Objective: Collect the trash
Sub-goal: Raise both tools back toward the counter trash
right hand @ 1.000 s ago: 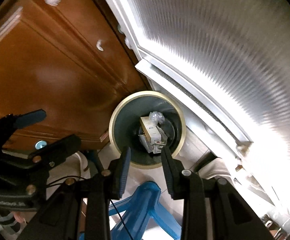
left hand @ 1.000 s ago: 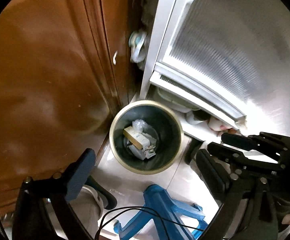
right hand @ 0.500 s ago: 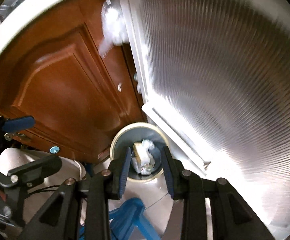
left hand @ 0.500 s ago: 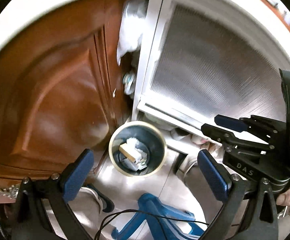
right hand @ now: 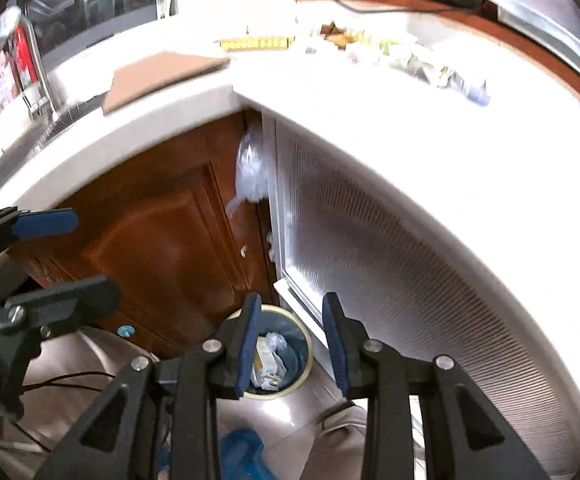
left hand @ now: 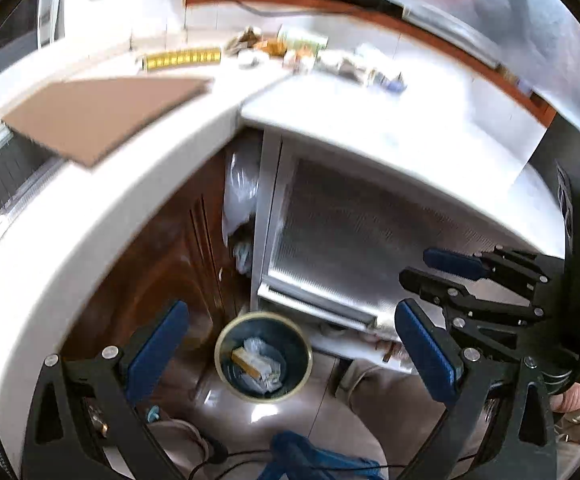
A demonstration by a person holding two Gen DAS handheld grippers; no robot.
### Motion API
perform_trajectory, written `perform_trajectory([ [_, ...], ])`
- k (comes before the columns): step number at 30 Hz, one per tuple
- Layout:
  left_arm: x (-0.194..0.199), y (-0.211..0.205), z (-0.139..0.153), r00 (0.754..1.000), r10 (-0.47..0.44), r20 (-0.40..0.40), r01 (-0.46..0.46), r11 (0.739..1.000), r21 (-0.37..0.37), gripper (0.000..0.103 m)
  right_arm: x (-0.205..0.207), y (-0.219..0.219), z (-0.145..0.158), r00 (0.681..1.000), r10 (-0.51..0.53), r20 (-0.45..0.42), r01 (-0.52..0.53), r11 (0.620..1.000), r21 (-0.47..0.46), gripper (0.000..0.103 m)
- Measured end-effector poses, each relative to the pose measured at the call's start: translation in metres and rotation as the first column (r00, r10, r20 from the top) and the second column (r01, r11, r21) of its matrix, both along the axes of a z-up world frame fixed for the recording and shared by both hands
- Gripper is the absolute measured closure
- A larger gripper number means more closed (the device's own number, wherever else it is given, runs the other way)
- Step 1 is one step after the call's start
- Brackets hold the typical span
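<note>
1. A white L-shaped countertop [left hand: 370,120] fills the upper half of both views, its inner corner pointing toward the cameras.
2. Beneath its right run stands a ribbed, frosted cabinet door [right hand: 390,264] in a pale frame; beneath the left run, a brown wooden cabinet door [right hand: 161,240] with a raised panel.
3. A flat sheet of brown cardboard [left hand: 101,116] lies on the left run, one corner overhanging the front edge.
4. A clear plastic bag [right hand: 249,176] hangs in the gap between the two doors, just under the counter.
5. The round trash bin [left hand: 263,356], dark inside with a pale gold rim, sits on the tiled floor in the corner where the doors meet. It holds crumpled wrappers and a small carton [right hand: 267,360].
6. More loose trash [left hand: 330,60], wrappers and scraps too blurred to name, is strewn along the back of the counter, beside a yellow strip [left hand: 181,58].
7. The left gripper [left hand: 290,348] is high above the bin, its blue-padded fingers spread wide with nothing between them.
8. The right gripper [right hand: 292,340] is also above the bin, its fingers standing apart by a narrower gap, empty; the bin shows through the gap.
9. Something blue [left hand: 310,456] lies on the floor at the bottom edge, too cropped to identify.
</note>
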State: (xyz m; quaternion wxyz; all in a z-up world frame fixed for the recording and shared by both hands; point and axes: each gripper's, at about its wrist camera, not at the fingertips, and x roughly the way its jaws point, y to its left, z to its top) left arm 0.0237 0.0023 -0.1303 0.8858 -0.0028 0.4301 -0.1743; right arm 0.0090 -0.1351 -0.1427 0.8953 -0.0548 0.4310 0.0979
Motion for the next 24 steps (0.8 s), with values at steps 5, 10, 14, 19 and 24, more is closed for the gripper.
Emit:
perform_trajectory([
  [5,0.004,-0.004,0.034,0.998,-0.002,0.070,0.002,1.000,0.004,0.001,0.001,-0.010,0.038,0.999,0.001,0.048,-0.003,0.999,0.032,0.071],
  [10,0.017,-0.021,0.068,0.989,-0.034,0.145,0.026,0.998,0.054,0.001,0.008,-0.027,0.072,0.996,-0.005,0.089,-0.002,0.998,0.070,0.071],
  [14,0.038,-0.033,0.085,0.988,-0.060,0.144,0.051,0.997,0.065,0.001,0.024,-0.045,0.092,0.994,-0.020,0.103,0.007,0.992,0.125,0.071],
  [19,0.084,-0.041,0.097,0.997,-0.044,0.068,0.042,0.999,0.026,0.001,0.055,-0.070,0.110,0.990,-0.067,0.122,0.052,0.991,0.125,0.071],
  [24,0.138,-0.050,0.102,0.999,0.013,0.041,-0.014,0.999,0.028,0.001,0.108,-0.105,0.116,0.983,-0.142,0.112,0.128,0.984,0.127,0.071],
])
